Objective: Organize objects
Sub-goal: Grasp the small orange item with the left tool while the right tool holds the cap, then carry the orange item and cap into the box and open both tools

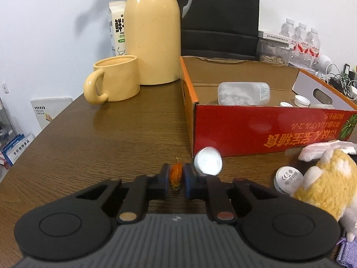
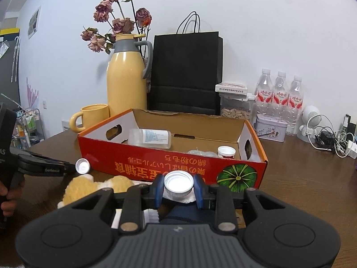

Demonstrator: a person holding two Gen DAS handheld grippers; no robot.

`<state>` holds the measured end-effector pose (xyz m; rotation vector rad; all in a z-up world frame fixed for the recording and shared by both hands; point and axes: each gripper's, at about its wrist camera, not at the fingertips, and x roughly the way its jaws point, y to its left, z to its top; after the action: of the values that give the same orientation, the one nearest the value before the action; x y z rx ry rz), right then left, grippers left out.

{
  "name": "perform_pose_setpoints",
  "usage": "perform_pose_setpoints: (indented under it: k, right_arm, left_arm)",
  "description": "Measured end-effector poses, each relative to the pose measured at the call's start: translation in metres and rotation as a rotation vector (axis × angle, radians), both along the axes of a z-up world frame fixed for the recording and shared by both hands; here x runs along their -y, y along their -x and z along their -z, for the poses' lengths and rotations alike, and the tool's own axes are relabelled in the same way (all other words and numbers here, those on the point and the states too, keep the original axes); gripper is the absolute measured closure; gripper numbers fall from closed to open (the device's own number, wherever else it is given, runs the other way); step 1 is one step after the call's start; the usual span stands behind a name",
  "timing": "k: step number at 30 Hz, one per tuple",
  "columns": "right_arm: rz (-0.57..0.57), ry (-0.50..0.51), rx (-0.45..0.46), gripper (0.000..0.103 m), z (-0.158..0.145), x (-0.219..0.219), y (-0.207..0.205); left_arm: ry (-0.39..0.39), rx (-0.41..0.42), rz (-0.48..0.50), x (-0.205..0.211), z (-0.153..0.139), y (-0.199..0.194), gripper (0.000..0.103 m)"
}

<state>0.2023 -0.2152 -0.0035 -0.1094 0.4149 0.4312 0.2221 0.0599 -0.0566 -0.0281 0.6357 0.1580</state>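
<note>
Squarely between the right gripper's 2 clamping fingers, white cap; left gripper pinching orange piece.

milk carton: large "鲜", with "FRE" below — rest hidden
white puck: "CE" mark
left gripper: "Genrobot" — blurred, uncertain
red box: upside-down print, unreadable

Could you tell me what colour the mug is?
Pale yellow mug, clearest in the left wrist view.

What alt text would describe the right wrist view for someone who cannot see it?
The right gripper pinches a white bottle cap in front of an open red cardboard box on a brown table.
</note>
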Motion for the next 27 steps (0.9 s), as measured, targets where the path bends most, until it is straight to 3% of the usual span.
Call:
perform_pose_setpoints:
  k: [12, 18, 27]
  right_arm:
    - [0.004, -0.025, 0.039, 0.076, -0.006, 0.004, 0.008]
    - [-0.016, -0.038, 0.067, 0.076, -0.024, 0.005, 0.005]
    - [-0.025, -0.013, 0.144, 0.076, -0.058, -0.008, -0.022]
  left_arm:
    - [-0.003, 0.161, -0.048, 0.003, -0.026, 0.029, 0.089]
    - [0.014, 0.242, 0.044, 0.028, -0.056, 0.038, 0.089]
    - [-0.005, 0.329, 0.144, 0.074, -0.092, 0.007, 0.089]
